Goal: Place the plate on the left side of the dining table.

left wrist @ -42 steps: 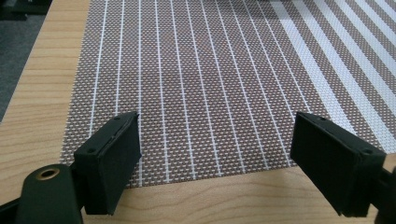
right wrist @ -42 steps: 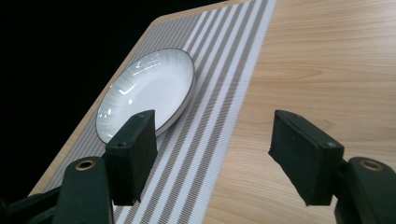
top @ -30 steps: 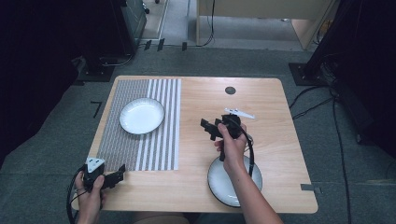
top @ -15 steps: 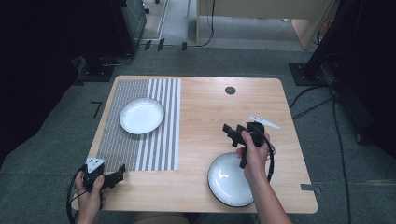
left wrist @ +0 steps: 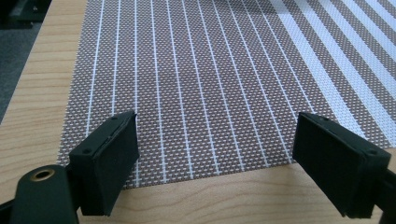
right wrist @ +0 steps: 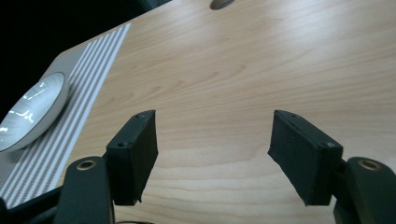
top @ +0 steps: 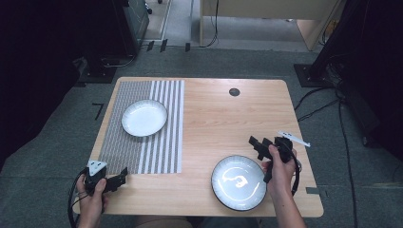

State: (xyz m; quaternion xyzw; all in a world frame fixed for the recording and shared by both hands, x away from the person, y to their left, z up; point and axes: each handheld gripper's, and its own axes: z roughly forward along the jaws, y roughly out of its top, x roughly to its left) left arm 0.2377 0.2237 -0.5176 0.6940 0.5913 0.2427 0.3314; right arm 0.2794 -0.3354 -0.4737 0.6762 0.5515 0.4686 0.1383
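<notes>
From above I look down on the table (top: 214, 123). My left camera sits close over the mat (left wrist: 210, 84); my right faces it too.
</notes>
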